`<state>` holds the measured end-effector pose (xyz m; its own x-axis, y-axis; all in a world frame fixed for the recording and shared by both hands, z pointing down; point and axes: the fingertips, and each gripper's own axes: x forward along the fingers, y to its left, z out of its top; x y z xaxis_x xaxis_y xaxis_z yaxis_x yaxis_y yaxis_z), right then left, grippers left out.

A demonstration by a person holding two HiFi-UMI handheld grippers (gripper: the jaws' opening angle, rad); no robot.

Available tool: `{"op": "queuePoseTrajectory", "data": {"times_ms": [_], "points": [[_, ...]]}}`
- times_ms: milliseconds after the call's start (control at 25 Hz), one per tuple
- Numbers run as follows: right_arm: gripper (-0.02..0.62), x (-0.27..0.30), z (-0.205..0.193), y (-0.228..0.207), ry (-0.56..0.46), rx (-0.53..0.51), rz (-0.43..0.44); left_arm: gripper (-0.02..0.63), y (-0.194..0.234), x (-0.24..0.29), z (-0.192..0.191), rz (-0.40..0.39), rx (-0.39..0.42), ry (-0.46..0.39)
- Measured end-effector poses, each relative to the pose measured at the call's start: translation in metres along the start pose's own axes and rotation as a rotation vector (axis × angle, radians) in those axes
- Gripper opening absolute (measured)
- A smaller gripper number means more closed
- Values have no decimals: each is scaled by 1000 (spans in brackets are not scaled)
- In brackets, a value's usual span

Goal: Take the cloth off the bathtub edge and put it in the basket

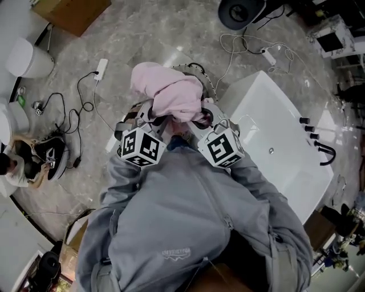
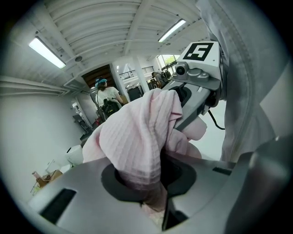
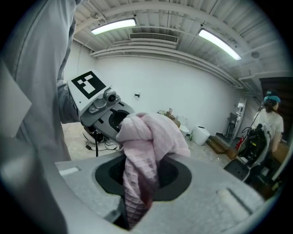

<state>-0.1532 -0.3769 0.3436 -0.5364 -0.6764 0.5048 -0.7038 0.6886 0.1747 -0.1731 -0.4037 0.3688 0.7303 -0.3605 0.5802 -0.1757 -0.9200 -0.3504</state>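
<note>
The pink waffle-weave cloth is bunched up and held in the air in front of the person, off the white bathtub to its right. My left gripper is shut on its left side and my right gripper on its right side. In the left gripper view the cloth fills my left gripper, with the right gripper's body just behind. In the right gripper view the cloth hangs through my right gripper, with the left gripper's body behind it. A dark round rim, perhaps the basket, peeks from behind the cloth.
The marble floor holds cables, a white power strip, shoes and a cardboard box on the left. Black taps sit on the bathtub's far rim. A person stands farther back in the room.
</note>
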Motion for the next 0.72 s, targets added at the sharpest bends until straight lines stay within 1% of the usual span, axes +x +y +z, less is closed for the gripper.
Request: {"op": "queuePoseTrajectory", "data": {"times_ms": [120,280,520,720], "points": [[93,0,-4,-23,3,20,-26,81,12,19,10,-32,22,-12],[93,-2,-9,-46,13,57,-82,81,22,39,23,-77,62,-29],[94,-3,-15,-73,35,94,-155,81,33,63,36,-136,93,-67],[94,-4,-12,-98,54,132,-227,81,50,77,50,-196,110,-112]]}}
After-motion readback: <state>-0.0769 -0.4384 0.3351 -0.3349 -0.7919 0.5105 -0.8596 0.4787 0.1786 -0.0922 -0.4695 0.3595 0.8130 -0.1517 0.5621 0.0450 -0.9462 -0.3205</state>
